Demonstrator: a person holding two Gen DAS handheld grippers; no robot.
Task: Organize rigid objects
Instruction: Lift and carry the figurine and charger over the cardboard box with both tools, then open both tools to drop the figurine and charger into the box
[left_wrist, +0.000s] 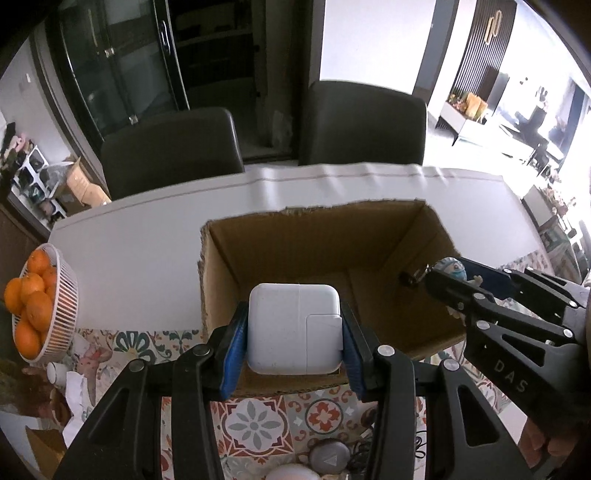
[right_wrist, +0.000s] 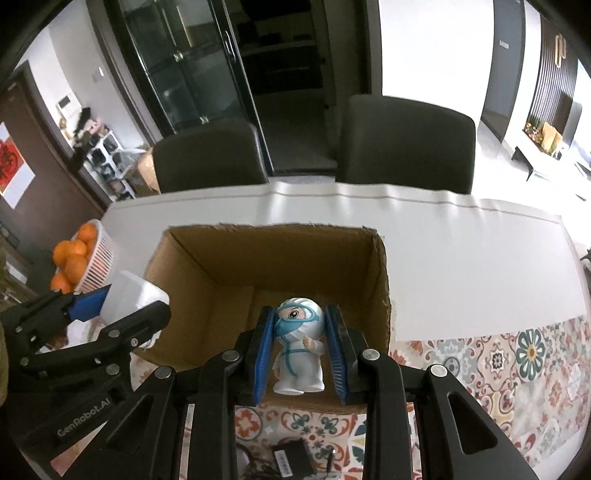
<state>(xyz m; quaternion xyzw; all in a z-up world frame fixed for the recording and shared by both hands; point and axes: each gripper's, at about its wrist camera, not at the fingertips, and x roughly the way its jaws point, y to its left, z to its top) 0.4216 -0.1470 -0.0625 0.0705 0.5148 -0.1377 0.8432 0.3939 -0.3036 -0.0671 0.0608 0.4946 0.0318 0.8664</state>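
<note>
The left gripper (left_wrist: 293, 328) squeezes a white charger (left_wrist: 293, 326). The right gripper (right_wrist: 300, 347) squeezes a little doll (right_wrist: 298, 350). Both are held over the open box (right_wrist: 295, 254) on the counter (left_wrist: 147, 251). Oranges (left_wrist: 31, 295) sit far left.

Over at nine o'clock, a white basket (left_wrist: 62, 314) of oranges (left_wrist: 31, 295) sits at the table's (left_wrist: 147, 240) edge. Two dark chairs (left_wrist: 173, 147) line the far side at twelve. A patterned tablecloth (right_wrist: 498, 362) covers the near side, with a black adapter (right_wrist: 291, 459) at six o'clock.
</note>
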